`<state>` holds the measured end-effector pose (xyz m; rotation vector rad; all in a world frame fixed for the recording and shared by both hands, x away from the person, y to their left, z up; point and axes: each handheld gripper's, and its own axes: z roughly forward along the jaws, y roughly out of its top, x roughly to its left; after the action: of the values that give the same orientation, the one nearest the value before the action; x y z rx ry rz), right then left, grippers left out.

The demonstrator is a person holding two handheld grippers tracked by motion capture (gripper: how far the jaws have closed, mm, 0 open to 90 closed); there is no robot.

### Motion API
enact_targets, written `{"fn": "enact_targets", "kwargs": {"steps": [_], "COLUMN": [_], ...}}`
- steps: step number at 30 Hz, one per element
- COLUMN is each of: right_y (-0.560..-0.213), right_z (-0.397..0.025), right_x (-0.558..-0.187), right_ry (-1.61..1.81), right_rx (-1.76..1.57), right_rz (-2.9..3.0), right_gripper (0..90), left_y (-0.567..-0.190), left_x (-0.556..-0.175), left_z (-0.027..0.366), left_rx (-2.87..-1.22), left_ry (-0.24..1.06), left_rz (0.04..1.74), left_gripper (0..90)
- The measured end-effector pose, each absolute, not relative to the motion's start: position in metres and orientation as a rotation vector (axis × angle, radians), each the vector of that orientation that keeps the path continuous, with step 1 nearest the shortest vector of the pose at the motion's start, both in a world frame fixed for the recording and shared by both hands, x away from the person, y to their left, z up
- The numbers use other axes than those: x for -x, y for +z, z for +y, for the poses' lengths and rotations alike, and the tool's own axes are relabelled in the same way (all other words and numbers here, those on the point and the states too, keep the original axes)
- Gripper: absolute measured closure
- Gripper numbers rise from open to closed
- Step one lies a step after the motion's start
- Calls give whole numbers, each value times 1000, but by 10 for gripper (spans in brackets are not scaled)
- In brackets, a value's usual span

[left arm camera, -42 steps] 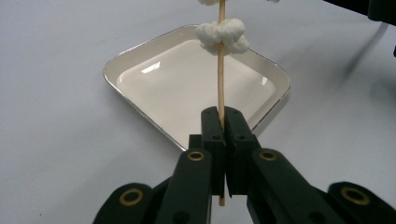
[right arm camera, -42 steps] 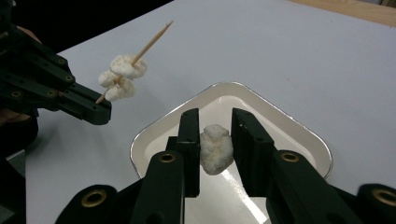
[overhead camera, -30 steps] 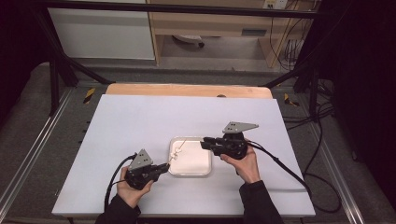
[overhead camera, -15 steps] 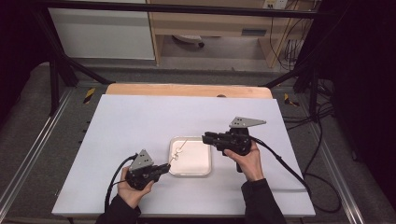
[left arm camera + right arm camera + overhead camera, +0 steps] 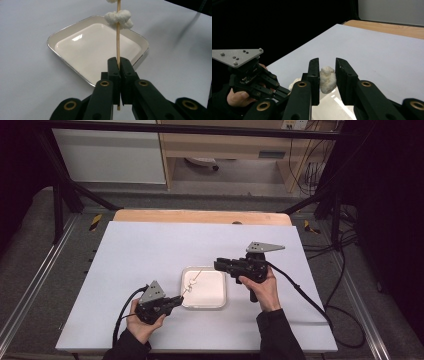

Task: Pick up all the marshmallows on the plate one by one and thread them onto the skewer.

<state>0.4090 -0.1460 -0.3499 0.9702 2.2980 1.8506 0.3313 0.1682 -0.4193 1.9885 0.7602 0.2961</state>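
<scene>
A shallow white tray (image 5: 220,299) lies mid-table. My left gripper (image 5: 174,301) rests at the tray's near left corner, shut on a thin wooden skewer (image 5: 196,276) that slants up over the tray. In the left gripper view the skewer (image 5: 118,42) rises from the shut jaws (image 5: 119,63) with a white soft lump (image 5: 119,18) threaded on it and another lump (image 5: 111,1) at the top edge. My right gripper (image 5: 218,264) hovers by the tray's far right corner, jaws pointing left. Its jaws (image 5: 327,67) are shut on a loose white lump (image 5: 327,79).
The tray (image 5: 62,37) holds nothing but a sheen. White tabletop (image 5: 150,250) spreads wide on every side, with a wooden strip (image 5: 200,216) along the far edge. Cables (image 5: 310,295) trail off to the right. Metal rails flank the table.
My right gripper has lifted a little and drawn slightly away from the tray. The left gripper and skewer have stayed put.
</scene>
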Motion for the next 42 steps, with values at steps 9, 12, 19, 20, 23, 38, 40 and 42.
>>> {"fn": "enact_targets", "kwargs": {"steps": [9,12,19,20,23,38,40,42], "right_y": [-349,-352,-357,-358,-360,-368,-369,-370], "right_z": [-141,-137,-128,-128,-127,-121,-120,-119], "right_x": [-412,-413,-415,-415,-415,-416,-415,-414], "right_ry": [1931,1942,1973,1974,1972,2004,2016,2020], "right_rx": [-983,-983,-988,-987,-990,-1014,-1019,-1025], "right_rz": [2291,2299,2336,2340,2349,2381,2383,2387], "right_gripper": [747,747,746,747,746,746,748,751], "left_y": [-418,-419,-418,-418,-418,-418,-419,-419], "left_x": [-330,-330,-329,-329,-328,-327,-327,-327], "left_z": [166,166,165,165,165,164,164,164], "left_rx": [-1986,-1991,-1991,-1991,-1992,-1983,-1985,-1988], "left_ry": [298,297,297,298,299,308,311,309], "left_rz": [745,740,732,731,726,712,708,709], "left_gripper": [883,883,883,883,883,883,884,884]}}
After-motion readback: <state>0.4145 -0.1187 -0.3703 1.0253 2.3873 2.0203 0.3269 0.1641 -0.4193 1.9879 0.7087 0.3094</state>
